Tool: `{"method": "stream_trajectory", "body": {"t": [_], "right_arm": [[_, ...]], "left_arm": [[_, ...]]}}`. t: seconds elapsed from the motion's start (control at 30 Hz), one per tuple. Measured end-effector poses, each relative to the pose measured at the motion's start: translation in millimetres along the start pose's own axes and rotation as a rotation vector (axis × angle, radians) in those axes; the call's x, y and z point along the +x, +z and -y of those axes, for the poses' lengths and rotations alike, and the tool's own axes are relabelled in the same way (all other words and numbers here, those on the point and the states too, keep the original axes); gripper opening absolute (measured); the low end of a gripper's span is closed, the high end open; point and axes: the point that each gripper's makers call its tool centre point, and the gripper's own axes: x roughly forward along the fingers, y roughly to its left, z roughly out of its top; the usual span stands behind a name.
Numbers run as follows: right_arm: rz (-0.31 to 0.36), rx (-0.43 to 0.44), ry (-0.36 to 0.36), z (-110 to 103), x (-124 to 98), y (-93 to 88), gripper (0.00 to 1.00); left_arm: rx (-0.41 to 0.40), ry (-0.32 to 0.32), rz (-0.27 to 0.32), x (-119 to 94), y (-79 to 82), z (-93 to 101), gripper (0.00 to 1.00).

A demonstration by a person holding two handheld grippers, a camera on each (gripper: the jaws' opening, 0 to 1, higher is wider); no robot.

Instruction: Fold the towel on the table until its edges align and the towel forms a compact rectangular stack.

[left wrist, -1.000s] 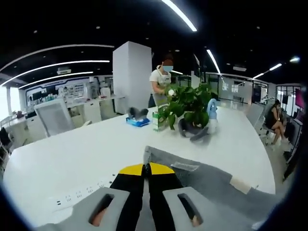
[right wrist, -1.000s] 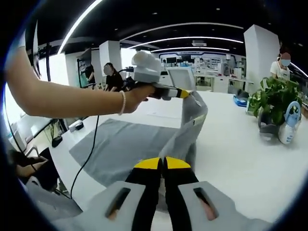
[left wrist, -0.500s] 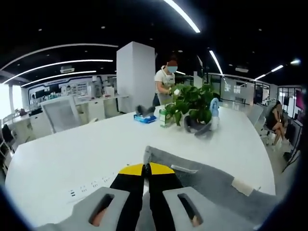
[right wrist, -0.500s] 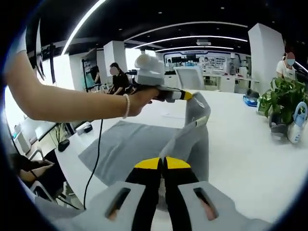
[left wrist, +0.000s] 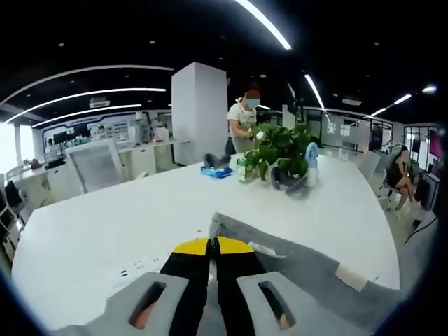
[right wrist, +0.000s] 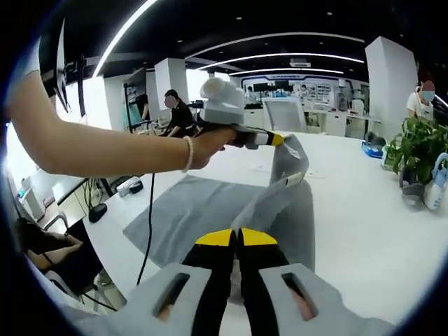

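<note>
The grey cloth towel (right wrist: 210, 210) is held lifted by two corners above the wide white table (left wrist: 105, 224), while the rest of it lies flat on the table below and to the left of the right gripper (right wrist: 236, 236). In the right gripper view, the yellow-tipped jaws of the right gripper are pressed together on a corner of the towel, and the cloth rises from them toward the left gripper (right wrist: 278, 140), which is seen ahead and above, carried by a person's hand (right wrist: 210, 143). The jaws of that left gripper are closed on the upper corner, from which the towel hangs down in a narrow fold with a small white label (right wrist: 294, 180) on it. In the left gripper view, the left gripper (left wrist: 213, 245) is seen pinching the cloth, and the grey edge runs away from the tips to the right.

The step in hand is judged to be the carrying of the lifted edge over the flat part to make a fold. For a good result, both pinches should be kept firm and the edge between the two grippers should be kept taut, so that no sag is formed. The two corners should be brought down at the same time and placed exactly on the corners of the lying half. The green potted plant (left wrist: 280, 150) and the blue box (left wrist: 216, 170), well ahead of the left gripper, are far enough and should not be disturbed.
</note>
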Motion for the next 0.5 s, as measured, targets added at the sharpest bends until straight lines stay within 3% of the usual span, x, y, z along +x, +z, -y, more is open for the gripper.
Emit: {"method": "stream_trajectory", "body": {"t": [0.5], "right_arm": [[0.01,-0.02,0.052,-44,15,8.0,0.0]], "left_arm": [[0.022,0.032,0.01,-31,-5.6,-27.9,0.02]]}}
